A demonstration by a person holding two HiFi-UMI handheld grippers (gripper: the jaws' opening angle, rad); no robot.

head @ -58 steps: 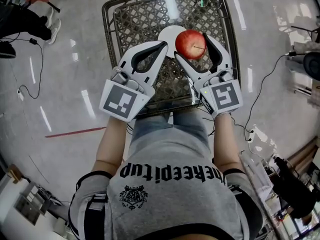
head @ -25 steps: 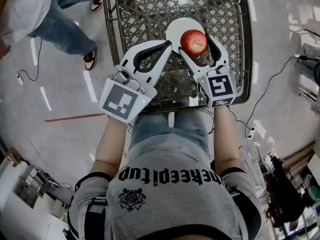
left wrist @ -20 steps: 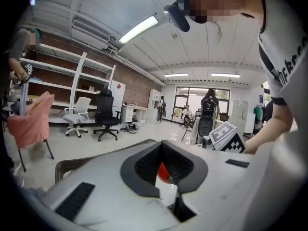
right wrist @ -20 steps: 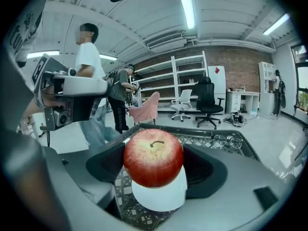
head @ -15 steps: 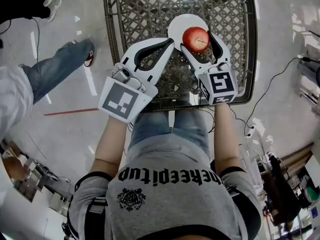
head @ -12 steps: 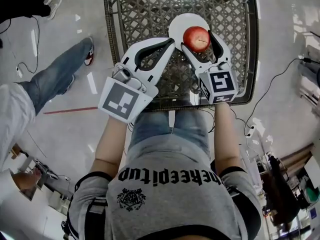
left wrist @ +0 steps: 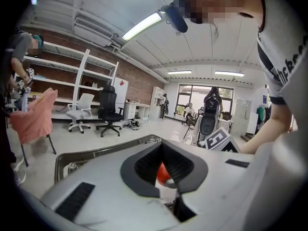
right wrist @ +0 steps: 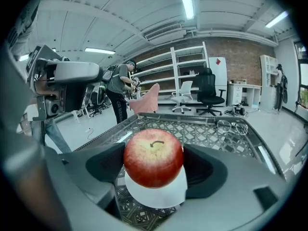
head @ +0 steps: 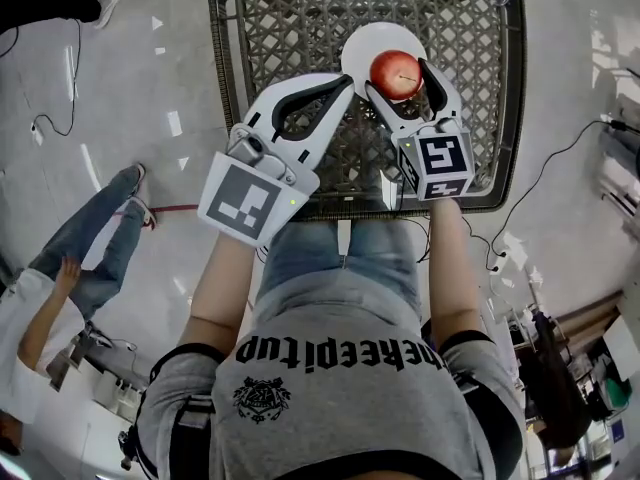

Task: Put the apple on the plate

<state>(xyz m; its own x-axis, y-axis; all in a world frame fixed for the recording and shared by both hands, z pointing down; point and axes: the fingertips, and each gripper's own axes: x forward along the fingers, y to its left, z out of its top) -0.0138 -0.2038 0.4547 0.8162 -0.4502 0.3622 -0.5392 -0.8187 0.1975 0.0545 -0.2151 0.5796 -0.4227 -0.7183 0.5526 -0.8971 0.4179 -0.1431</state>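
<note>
Over the lone white plate (head: pixel 364 42), the right gripper (head: pixel 399 75) clamped the one apple (head: pixel 396 71); the left gripper (head: pixel 345 81) sat closed, empty.

The red apple (head: pixel 396 74) is sitting stem-up, clamped in the right gripper (head: pixel 398 72); the round white plate (head: pixel 364 43) is lying flat beneath it.

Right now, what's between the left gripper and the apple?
Only the right gripper's inner finger, which is closed on the apple above the plate. The head view shows it.
</note>
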